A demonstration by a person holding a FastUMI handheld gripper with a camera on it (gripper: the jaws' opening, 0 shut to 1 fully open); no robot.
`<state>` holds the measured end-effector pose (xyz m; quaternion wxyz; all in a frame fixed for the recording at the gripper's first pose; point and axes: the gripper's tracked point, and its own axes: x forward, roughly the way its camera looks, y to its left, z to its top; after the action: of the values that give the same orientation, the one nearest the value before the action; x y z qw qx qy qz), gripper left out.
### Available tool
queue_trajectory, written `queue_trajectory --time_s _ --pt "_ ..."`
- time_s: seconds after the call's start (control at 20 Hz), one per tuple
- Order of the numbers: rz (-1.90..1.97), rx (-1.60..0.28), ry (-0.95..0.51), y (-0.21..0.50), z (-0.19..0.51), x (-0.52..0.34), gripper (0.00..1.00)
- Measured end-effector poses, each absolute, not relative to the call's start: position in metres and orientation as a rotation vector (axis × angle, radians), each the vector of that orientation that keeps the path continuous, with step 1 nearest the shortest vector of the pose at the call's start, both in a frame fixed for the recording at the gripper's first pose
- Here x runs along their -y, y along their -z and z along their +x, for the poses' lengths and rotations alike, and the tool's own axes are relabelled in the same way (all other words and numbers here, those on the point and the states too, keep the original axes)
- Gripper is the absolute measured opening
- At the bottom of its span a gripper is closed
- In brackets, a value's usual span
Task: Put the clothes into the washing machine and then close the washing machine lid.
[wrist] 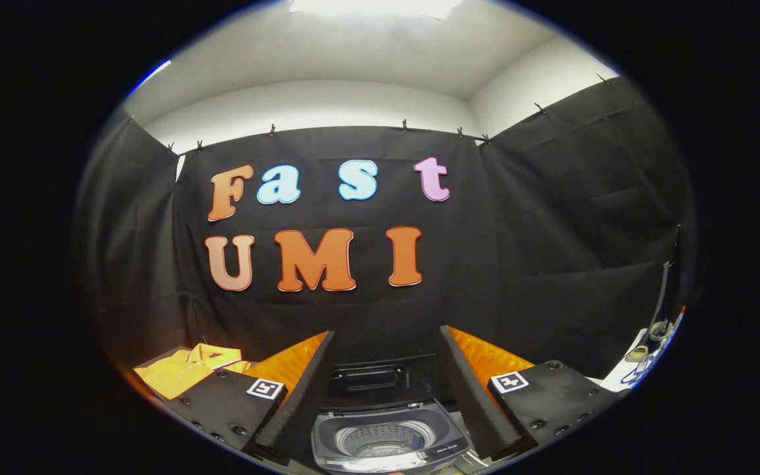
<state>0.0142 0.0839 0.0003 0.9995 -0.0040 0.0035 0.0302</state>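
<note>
Gripper (386, 389) open, empty, above washing machine (390, 442), lower centre; lid (373, 382) up. Yellow shirt (185, 369) lower left, ungrasped. Risk: partial pinch, fabric draping over rim.

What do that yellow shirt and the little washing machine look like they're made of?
The yellow shirt, lying folded off to one side of the open gripper, looks like soft matte knit fabric, judging by its collar and creases. The washing machine, between the fingers with its lid raised, seems smooth grey plastic with a slight sheen; its perforated drum looks like pale metal or plastic, hard to tell.
</note>
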Motion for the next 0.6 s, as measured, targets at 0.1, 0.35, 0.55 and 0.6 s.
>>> queue_trajectory --time_s 0.1,0.35,0.55,0.6 --pt "-0.016 -0.007 -0.098 0.0 0.018 -0.111 0.98" --pt "-0.007 -0.026 -0.168 0.009 0.035 -0.177 0.98" --pt "0.038 -0.069 -0.264 0.026 0.045 -0.253 0.98" --pt "0.039 -0.077 -0.294 0.029 0.046 -0.276 0.98"
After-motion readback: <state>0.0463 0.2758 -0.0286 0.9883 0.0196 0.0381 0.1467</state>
